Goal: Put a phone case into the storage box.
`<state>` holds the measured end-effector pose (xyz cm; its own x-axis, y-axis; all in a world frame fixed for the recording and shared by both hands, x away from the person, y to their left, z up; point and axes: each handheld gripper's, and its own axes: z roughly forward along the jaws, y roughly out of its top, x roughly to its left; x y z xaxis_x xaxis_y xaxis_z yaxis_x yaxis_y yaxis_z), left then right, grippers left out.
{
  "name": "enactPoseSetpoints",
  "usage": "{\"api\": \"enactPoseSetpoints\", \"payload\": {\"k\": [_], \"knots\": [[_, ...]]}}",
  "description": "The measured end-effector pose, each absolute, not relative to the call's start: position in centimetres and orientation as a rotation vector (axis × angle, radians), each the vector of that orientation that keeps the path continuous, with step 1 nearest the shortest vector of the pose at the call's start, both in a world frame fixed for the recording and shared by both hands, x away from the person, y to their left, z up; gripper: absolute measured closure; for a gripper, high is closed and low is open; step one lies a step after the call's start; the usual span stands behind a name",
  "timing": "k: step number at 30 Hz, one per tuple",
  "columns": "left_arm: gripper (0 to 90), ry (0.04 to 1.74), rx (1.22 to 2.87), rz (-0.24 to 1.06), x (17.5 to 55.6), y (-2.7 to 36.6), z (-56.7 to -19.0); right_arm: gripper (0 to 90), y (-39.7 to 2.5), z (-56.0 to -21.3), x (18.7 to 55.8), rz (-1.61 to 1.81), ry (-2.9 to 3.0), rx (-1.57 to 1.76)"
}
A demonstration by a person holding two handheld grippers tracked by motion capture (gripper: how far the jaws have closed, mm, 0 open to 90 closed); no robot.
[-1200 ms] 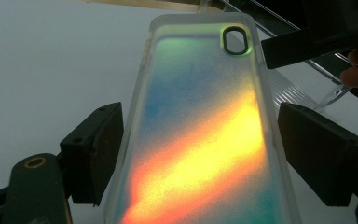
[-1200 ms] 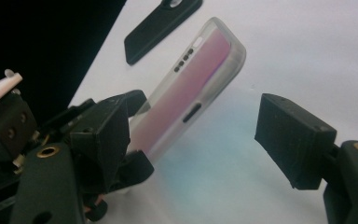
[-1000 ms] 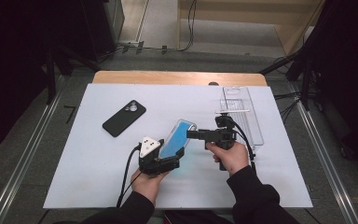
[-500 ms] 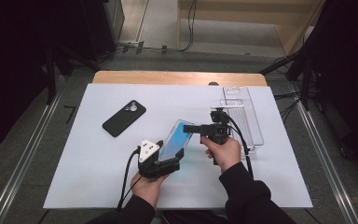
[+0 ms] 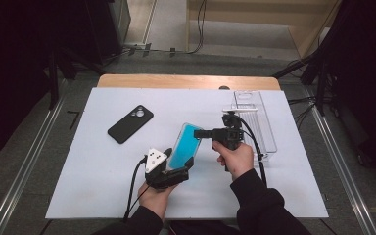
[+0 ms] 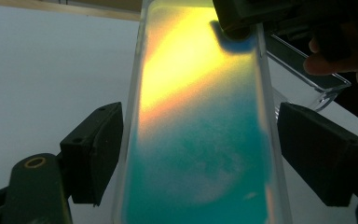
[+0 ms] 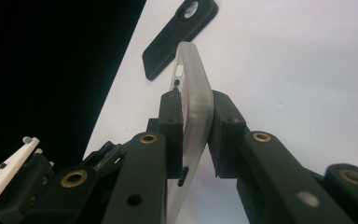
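High view: the teal-backed phone in a clear soft case (image 5: 185, 146) is held tilted above the white table sheet (image 5: 98, 181), between the two hand-held tools. Compared with one second ago, the right gripper (image 5: 201, 133) sits slightly higher on the phone's upper right edge, and the phone stands a little steeper. The left gripper (image 5: 176, 172) stays at the phone's lower end. Left of the phone, well apart, lies a black phone case with a round camera opening (image 5: 130, 123). Right of the phone stands a clear rectangular plastic tray (image 5: 267, 131); whether anything lies in it cannot be told.

Left gripper view: the phone's iridescent back, yellow above and teal below (image 6: 200, 135), runs up between the left gripper's two black pads (image 6: 93, 151). Narrow gaps show on both sides, so the jaws stand apart, not pressing. The right gripper's tip bites the phone's top corner, and a corner of the clear tray (image 6: 321, 86) shows beyond.

Right gripper view: this view alone shows the grip edge-on. The right gripper (image 7: 196, 133) is clamped on the frosted rim of the case (image 7: 193, 79), pads touching both faces. The black case (image 7: 179, 35) lies beyond the phone.
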<state>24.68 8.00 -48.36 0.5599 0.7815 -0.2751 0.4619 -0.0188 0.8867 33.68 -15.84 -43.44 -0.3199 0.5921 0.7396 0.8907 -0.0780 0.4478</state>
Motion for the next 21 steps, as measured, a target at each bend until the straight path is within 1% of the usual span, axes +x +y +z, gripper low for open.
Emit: {"api": "enactPoseSetpoints", "payload": {"k": [2,3,4,6,7,8,11,14,18,21], "knots": [[17.3,1.057,1.665,0.343,24.7,8.0,-48.4,77.5,-15.9,-43.4,33.7,-1.357,-1.89,-1.598],[28.8,1.067,1.65,0.355,24.5,8.1,-48.4,78.0,-15.9,-43.2,33.6,-1.353,-1.898,-1.606],[35.2,1.049,1.624,0.357,24.5,8.3,-48.4,78.0,-15.9,-43.1,33.6,-1.351,-1.914,-1.611],[33.3,1.049,1.619,0.33,24.8,8.6,-48.3,78.0,-16.1,-43.1,33.6,-1.365,-1.91,-1.596],[29.5,1.056,1.62,0.305,25.0,8.7,-48.2,78.1,-16.3,-43.0,33.6,-1.364,-1.9,-1.595],[27.5,1.076,1.626,0.269,25.2,8.9,-48.1,78.1,-16.3,-43.0,33.6,-1.366,-1.909,-1.594],[27.3,1.089,1.656,0.259,25.5,9.1,-48.0,78.1,-16.3,-42.6,33.5,-1.368,-1.943,-1.601],[22.7,1.114,1.678,0.219,25.9,9.2,-48.0,78.0,-16.2,-42.3,33.3,-1.372,-1.988,-1.595],[20.7,1.143,1.706,0.184,26.4,9.4,-48.0,78.0,-15.9,-42.0,33.0,-1.361,-2.076,-1.591],[20.7,1.134,1.737,0.178,26.6,9.4,-47.8,78.0,-15.8,-41.9,32.8,-1.36,-2.127,-1.578]]}}
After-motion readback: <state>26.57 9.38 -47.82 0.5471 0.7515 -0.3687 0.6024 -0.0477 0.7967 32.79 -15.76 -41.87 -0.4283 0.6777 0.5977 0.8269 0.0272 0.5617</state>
